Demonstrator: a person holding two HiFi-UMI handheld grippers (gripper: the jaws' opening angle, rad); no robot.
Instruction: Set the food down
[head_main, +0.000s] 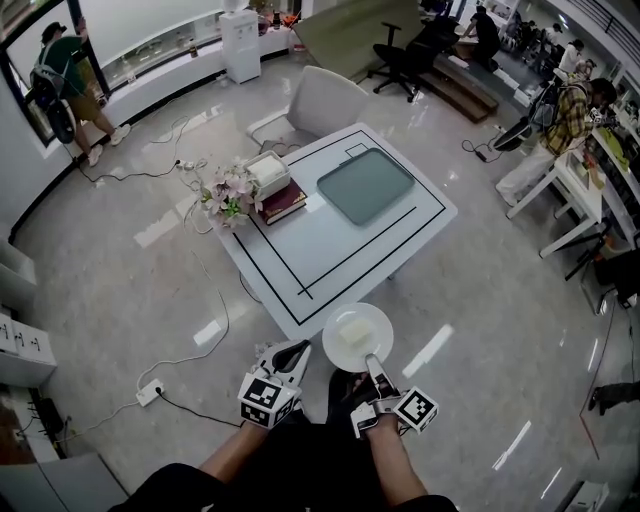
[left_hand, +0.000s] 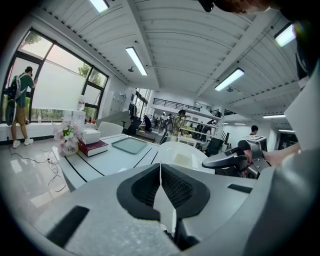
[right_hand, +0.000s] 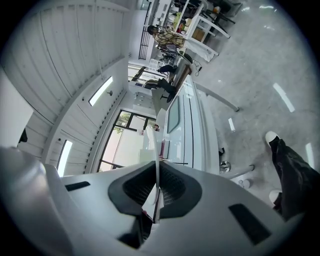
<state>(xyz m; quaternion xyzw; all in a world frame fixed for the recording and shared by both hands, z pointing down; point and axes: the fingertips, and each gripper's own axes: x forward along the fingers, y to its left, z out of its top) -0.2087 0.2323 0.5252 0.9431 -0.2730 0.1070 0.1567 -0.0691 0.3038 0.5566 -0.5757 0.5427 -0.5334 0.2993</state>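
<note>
Right gripper tight on plate rim

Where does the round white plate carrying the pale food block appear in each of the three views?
Head view: round white plate, lower centre.
Left gripper view: plate, centre, just above the jaws.
Right gripper view: plate, edge-on, clamped between the jaws.
Shared landmark: grey-green rectangular tray.
</note>
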